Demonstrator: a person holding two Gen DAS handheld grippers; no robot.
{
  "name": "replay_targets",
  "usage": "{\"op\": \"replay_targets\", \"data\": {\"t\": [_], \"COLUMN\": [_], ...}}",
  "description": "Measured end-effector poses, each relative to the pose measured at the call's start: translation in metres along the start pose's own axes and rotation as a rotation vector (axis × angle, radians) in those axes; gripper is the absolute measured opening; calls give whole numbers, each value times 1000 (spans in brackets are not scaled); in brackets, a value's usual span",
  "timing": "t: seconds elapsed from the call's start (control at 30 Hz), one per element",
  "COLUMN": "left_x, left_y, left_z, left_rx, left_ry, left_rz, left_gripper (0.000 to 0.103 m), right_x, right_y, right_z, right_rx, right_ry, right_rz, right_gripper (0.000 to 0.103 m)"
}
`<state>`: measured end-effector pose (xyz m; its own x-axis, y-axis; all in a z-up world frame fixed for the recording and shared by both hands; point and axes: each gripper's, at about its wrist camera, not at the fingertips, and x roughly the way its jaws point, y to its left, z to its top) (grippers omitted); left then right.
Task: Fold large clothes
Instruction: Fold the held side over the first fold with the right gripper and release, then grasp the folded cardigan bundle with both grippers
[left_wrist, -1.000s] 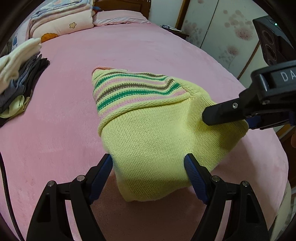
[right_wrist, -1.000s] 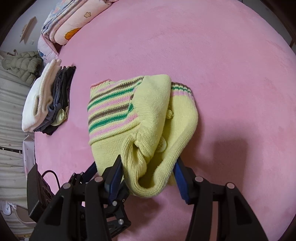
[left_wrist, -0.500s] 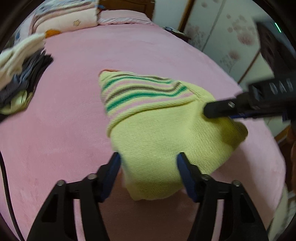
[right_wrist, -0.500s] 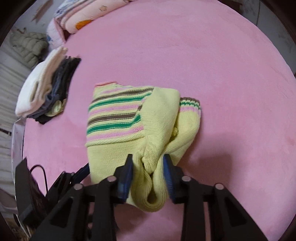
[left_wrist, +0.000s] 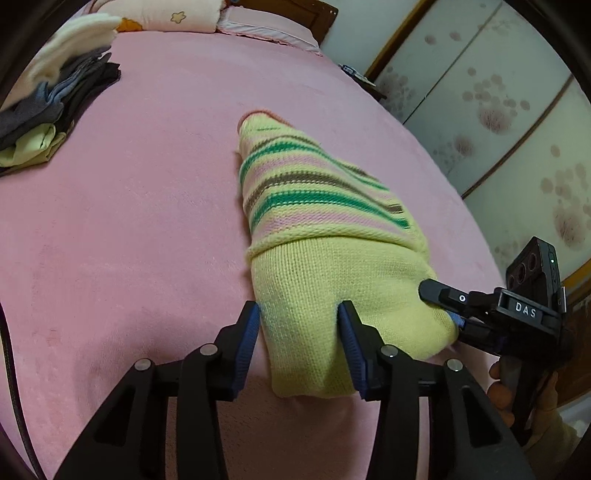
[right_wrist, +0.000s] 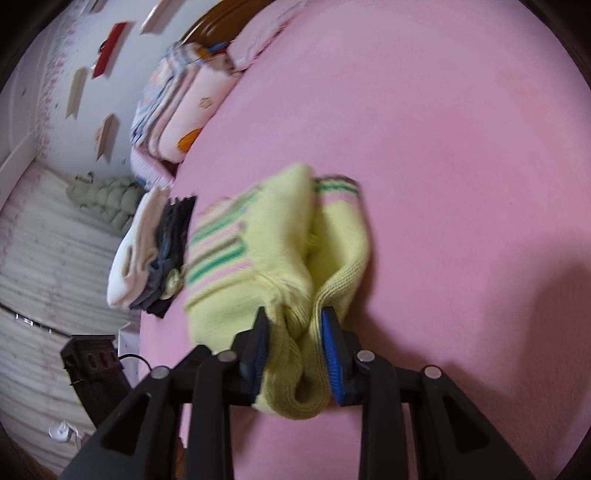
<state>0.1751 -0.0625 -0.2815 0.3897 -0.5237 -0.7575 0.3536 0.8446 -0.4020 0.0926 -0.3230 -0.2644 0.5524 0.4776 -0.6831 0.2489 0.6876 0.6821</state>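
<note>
Two tongs: both grip the yellow striped sweater (left_wrist: 332, 236), one at each near corner of its folded end.
Right gripper (right_wrist: 295, 350): pressed onto a thick roll of knit at 6 o'clock in its own view; a second ago its fingers stood wide around that roll, so the pinch is new.
Left gripper (left_wrist: 299, 332): blue pads (left_wrist: 248, 334) sit against the plain yellow hem at 6 o'clock; they have narrowed from a wide stance, and the cloth bulges between them, so it appears to be clamped.
Sweater: already folded into a compact bundle, striped part toward 12 o'clock, lying on the pink bedspread (left_wrist: 129, 206) near its middle.
Change: the right view has tilted and blurred, and the bundle's near end looks raised.
Meaning: likely the folding itself is finished and the bundle is being carried off.
Stack of folded clothes (left_wrist: 51, 110): at 10 o'clock in the left view, well apart from the sweater; a probable destination.
Risk: the loose roll may slip open if the two hands drift apart.
</note>
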Motion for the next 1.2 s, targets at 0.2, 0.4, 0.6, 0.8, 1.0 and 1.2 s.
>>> {"op": "replay_targets", "data": {"t": [0.2,0.4,0.6,0.8,1.0,1.2], "left_x": [-2,-20,-58,-102,-129,-116], "left_y": [3,5,-7,-35,-65,-70], "left_z": [-2,12,29,58,83,100], "left_rx": [-11,-1,2,25,66,70], "left_ry": [2,29,19,-25,-62,-72], "left_rz": [9,3,48,115,163,152], "left_gripper": [51,65,101,102,103,103], "right_x": [3,-17,-54,-98,-118,-109], "right_y": [18,51,96,143,178,185], "right_z": [-8,-12,-19,-11,7,23], "right_rx": [-85,-226,-403,-513,-536,-609], "right_ry": [0,37,2,-104,-137,-156], "right_rz": [-81,-174,-222,-250,-242,-287], "right_gripper": [47,56,69,94,102,102]}}
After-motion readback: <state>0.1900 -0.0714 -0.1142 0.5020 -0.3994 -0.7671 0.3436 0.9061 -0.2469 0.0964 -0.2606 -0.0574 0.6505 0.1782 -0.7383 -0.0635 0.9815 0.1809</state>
